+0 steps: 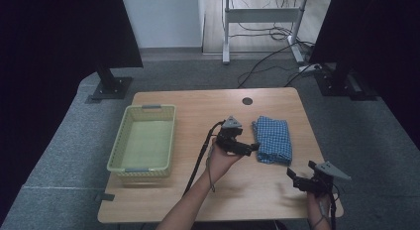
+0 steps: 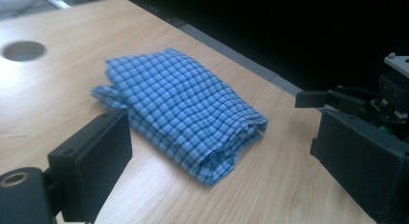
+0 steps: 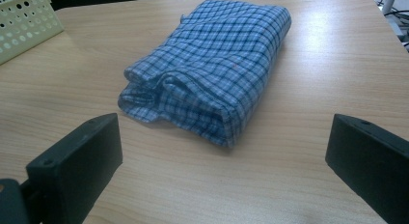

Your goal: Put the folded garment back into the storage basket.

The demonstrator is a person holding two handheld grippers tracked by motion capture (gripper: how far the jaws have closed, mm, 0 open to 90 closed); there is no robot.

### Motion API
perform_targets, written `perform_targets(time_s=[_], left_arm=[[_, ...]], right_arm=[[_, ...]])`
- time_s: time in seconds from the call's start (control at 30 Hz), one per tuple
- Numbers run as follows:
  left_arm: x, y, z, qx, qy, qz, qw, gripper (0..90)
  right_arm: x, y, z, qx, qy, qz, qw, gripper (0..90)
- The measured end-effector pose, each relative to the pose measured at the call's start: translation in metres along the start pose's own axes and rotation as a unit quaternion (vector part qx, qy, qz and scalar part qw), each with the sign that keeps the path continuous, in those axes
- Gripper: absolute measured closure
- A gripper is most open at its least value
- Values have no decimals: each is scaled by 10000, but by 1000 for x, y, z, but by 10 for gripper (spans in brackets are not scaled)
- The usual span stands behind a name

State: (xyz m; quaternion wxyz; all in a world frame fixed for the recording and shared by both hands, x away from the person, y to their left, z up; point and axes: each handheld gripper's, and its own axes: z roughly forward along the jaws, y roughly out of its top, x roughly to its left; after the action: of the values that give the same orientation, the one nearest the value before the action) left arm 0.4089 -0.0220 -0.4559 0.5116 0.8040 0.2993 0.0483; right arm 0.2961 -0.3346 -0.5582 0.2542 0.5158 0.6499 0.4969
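A folded blue checked cloth lies on the right half of the wooden table. My left gripper is held just left of the cloth, open, its jaws pointing at the cloth's near left edge. In the left gripper view the cloth lies ahead between the wide-apart jaws, and the right gripper shows at the right. My right gripper hovers near the table's front right corner, open, facing the cloth's folded end from a short distance. Nothing is between either pair of jaws.
A pale yellow-green perforated basket stands on the left part of the table; its corner shows in the right gripper view. A round cable hole sits near the table's far edge. Dark stands and cables lie on the floor beyond.
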Motion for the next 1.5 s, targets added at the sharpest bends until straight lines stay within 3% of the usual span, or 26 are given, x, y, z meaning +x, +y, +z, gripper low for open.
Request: perform_targets(time_s=[0.13,0.2,0.53,0.67,0.9,0.97,1.07,1.23,1.5], left_arm=[[1,0,14,107,-92,13,9999,59],[-1,0,23,274,-9,102,9996,59],[4,-10,59,652,-51,-154,9977,58],[5,-15,72,975,111,-71,9952,57],[8,-21,88,1137,62,-257,9932,60],[7,-21,94,1206,96,-188,9925,61],[6,-22,103,1440,161,-98,9894,61],[6,-24,113,1456,118,-200,9891,72],[1,-32,124,1676,406,-54,9850,106]], right_arm=[[0,0,0,5,17,-2,10000,0],[0,0,0,8,30,-1,10000,0],[-1,0,0,14,76,30,10000,0],[-1,0,0,15,97,40,9999,0],[-3,0,0,-5,143,91,9999,0],[-3,0,0,-9,142,95,9999,0],[-3,0,0,-3,149,92,9998,0],[-3,0,0,16,164,91,9998,0],[-4,1,0,18,197,113,9997,0]])
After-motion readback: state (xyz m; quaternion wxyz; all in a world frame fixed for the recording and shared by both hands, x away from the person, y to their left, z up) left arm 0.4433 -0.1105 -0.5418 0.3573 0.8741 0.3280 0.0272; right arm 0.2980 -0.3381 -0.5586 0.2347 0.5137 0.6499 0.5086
